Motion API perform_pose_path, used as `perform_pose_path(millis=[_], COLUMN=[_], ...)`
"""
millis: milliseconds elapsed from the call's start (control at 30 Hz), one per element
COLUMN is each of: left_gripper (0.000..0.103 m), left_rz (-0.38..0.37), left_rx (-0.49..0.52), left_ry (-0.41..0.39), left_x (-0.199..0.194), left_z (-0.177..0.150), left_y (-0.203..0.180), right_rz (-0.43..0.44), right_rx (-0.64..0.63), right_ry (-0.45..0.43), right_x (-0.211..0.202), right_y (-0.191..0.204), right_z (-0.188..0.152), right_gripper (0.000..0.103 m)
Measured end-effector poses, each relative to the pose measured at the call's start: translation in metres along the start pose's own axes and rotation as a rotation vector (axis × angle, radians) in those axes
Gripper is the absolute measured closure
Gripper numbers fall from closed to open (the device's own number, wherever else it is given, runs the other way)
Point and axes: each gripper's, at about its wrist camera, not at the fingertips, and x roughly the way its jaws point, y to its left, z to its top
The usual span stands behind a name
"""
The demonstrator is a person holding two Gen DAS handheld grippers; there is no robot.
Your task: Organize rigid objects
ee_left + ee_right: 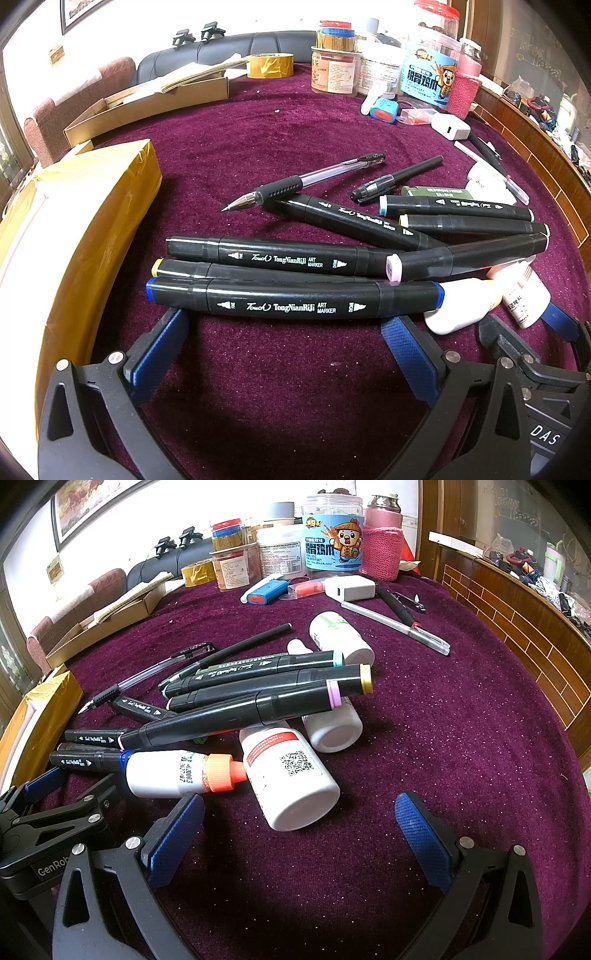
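Observation:
Several black art markers lie in a pile on the purple cloth. In the left wrist view my left gripper (291,332) is open, its blue pads just behind the blue-capped marker (295,300), which lies across in front of both fingertips. A clear gel pen (306,181) lies further back. In the right wrist view my right gripper (301,821) is open, with a white pill bottle (291,775) lying on its side between and just ahead of the pads. An orange-capped white bottle (177,771) lies to its left. The left gripper (55,805) shows at lower left.
A yellow-taped parcel (74,236) lies at the left. A cardboard box (147,103) and tape roll (269,64) stand at the back left. Jars and a pink knitted bottle (380,542) stand at the back. A white charger (351,587) and pens (399,626) lie at back right.

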Motion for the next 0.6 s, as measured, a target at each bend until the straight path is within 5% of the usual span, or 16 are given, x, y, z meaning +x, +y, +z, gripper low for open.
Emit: perform_pose_path(millis=[200, 367, 600], left_gripper=[0.000, 0.000, 0.000], left_rz=[-0.003, -0.060, -0.021], left_rx=[0.005, 0.067, 0.059], left_ry=[0.003, 0.089, 0.038], left_x=[0.003, 0.003, -0.002], left_z=[0.002, 0.004, -0.006], left_y=[0.001, 0.004, 0.000], right_rz=[-0.010, 0.008, -0.013], right_rx=[-0.041, -0.092, -0.092], right_ry=[0.037, 0.088, 0.071], right_x=[0.004, 0.006, -0.002], right_y=[0.005, 0.007, 0.007], right_z=[-0.001, 0.001, -0.007], right_gripper=[0.001, 0.001, 0.002])
